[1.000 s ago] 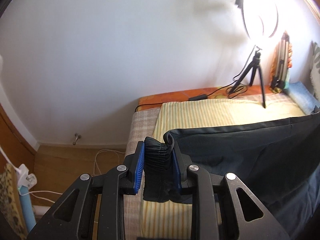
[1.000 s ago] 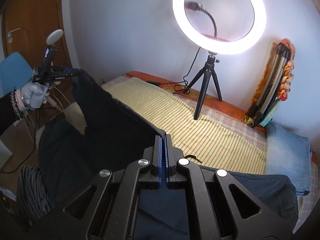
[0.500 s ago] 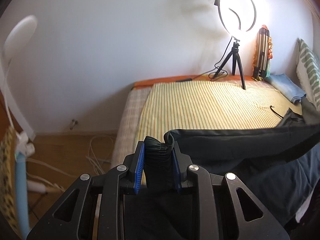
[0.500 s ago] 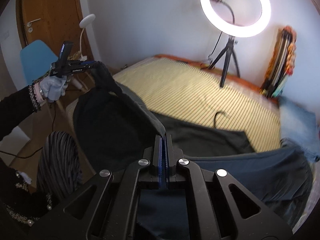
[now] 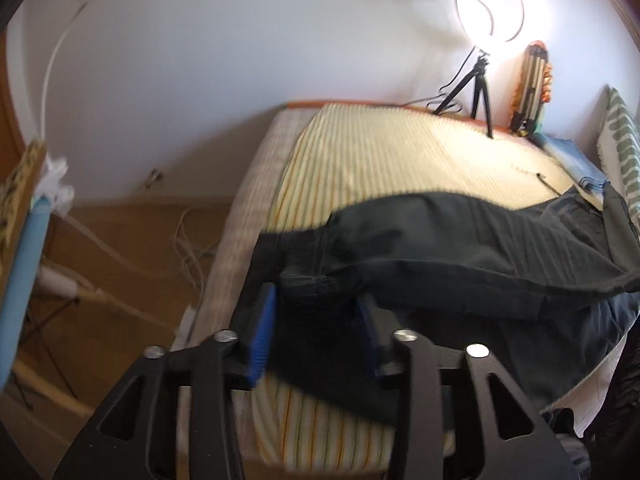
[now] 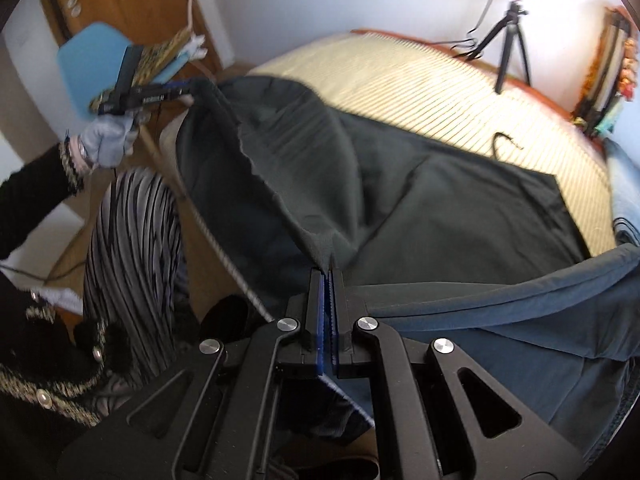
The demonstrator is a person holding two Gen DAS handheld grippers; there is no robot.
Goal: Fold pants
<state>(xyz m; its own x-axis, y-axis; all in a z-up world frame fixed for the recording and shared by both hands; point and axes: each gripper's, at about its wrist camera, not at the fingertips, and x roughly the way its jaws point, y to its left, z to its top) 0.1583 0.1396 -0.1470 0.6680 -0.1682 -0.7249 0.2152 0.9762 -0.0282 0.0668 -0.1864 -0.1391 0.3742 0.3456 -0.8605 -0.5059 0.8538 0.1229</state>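
Dark pants (image 6: 420, 196) lie spread over the near part of a bed with a yellow striped cover (image 6: 400, 80). My left gripper (image 5: 316, 312) is shut on the bunched elastic waistband of the pants (image 5: 460, 240) near the bed's left edge; it also shows in the right wrist view (image 6: 188, 90), held by a gloved hand. My right gripper (image 6: 330, 280) is shut on the other end of the waistband, low over the bed's near edge. The waistband hangs slack between the two grippers.
A ring light on a tripod (image 5: 486, 8) stands at the bed's far side, its tripod also in the right wrist view (image 6: 508, 52). Folded jeans (image 5: 576, 160) lie at the far right. A blue chair (image 6: 100, 60), cables on the wooden floor (image 5: 188, 240) and a door (image 6: 120, 4) are left.
Both grippers have come down and back toward the bed's near edge, lowering the pants onto the striped cover. The waistband between them has gone from taut to slack.
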